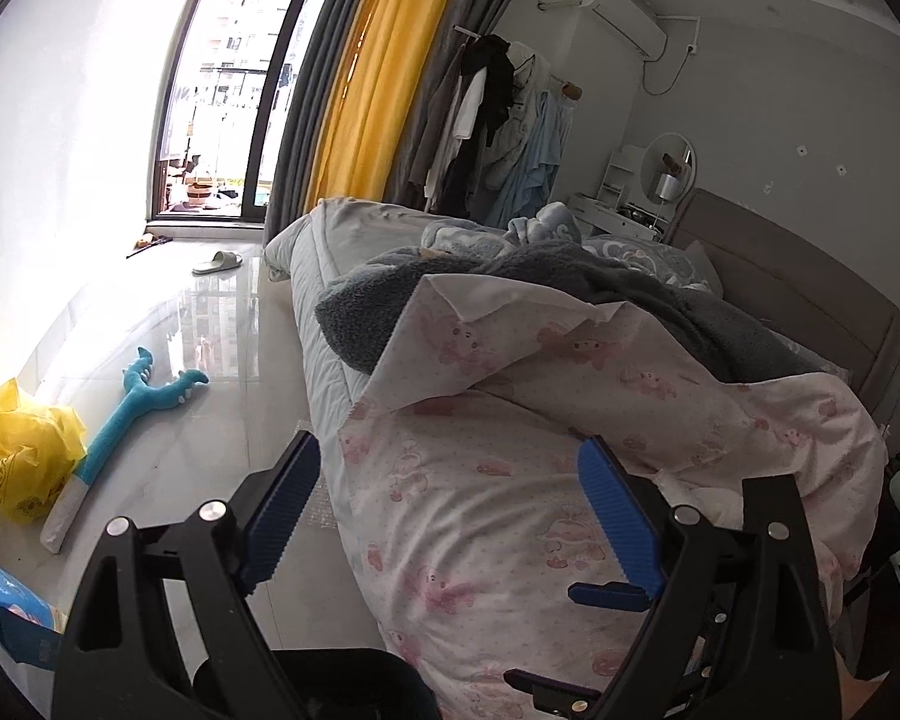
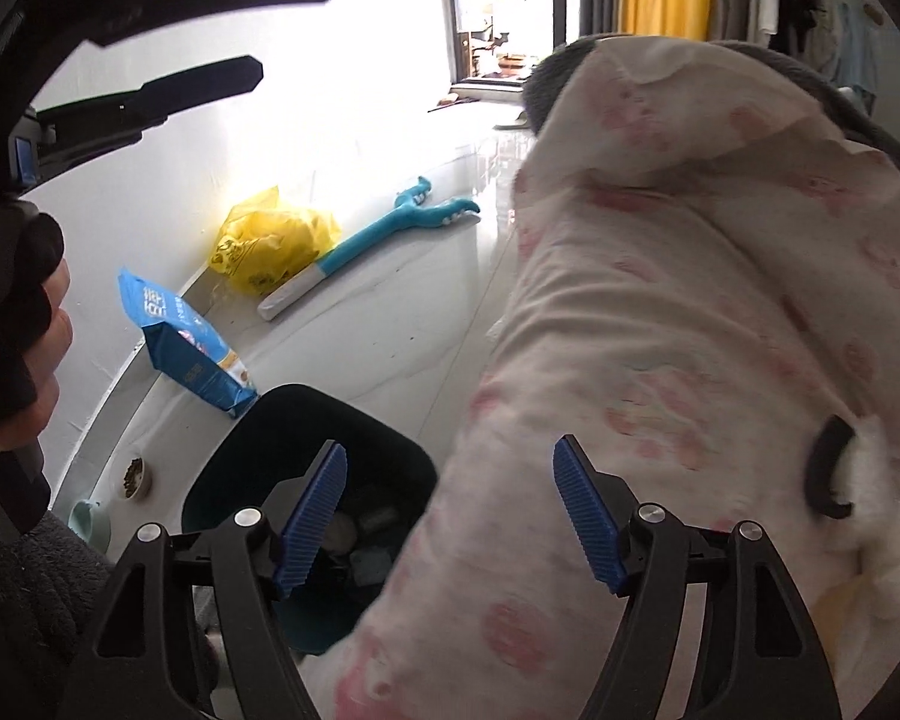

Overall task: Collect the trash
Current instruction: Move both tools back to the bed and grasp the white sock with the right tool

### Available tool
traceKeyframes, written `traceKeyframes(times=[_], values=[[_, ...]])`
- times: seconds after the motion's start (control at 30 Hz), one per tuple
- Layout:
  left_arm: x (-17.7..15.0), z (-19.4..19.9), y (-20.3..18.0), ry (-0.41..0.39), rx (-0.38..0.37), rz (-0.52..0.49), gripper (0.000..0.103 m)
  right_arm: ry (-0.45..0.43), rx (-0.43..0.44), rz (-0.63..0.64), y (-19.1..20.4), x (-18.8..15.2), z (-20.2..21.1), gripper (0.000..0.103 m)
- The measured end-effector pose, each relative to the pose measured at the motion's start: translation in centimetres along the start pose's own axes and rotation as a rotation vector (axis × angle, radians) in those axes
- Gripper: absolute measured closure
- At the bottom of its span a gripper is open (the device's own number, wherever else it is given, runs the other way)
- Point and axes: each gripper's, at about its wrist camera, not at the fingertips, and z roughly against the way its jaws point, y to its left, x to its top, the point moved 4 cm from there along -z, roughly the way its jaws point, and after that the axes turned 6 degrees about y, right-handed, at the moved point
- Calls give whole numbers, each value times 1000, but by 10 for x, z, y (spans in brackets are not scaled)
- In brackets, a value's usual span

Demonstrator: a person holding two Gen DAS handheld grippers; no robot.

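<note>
Both grippers empty, fingers apart: left gripper (image 1: 450,516) over the quilt (image 1: 510,480) edge, right gripper (image 2: 450,516) above the bin (image 2: 306,438), nothing between either pair. Bin sits on the floor (image 2: 402,324) tight against the bed, already holding scraps, probably wrappers, too dark to tell. Yellow bag (image 2: 270,246) and blue pack (image 2: 192,348) lie by the wall, well apart from both. Risks: quilt overhangs the bin rim, so fingers could snag fabric or tip the bin; the crumpled bag may slip from a pinch.
</note>
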Motion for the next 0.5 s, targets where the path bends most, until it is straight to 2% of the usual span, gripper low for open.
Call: traceKeyframes(times=[0.27,0.5], values=[[-7,-22,-37,39,-30,-29,13,-80,-76,5,-36,-11,32,22],[-17,-38,-68,77,-53,-82,11,-130,-148,-47,-89,-25,57,19]])
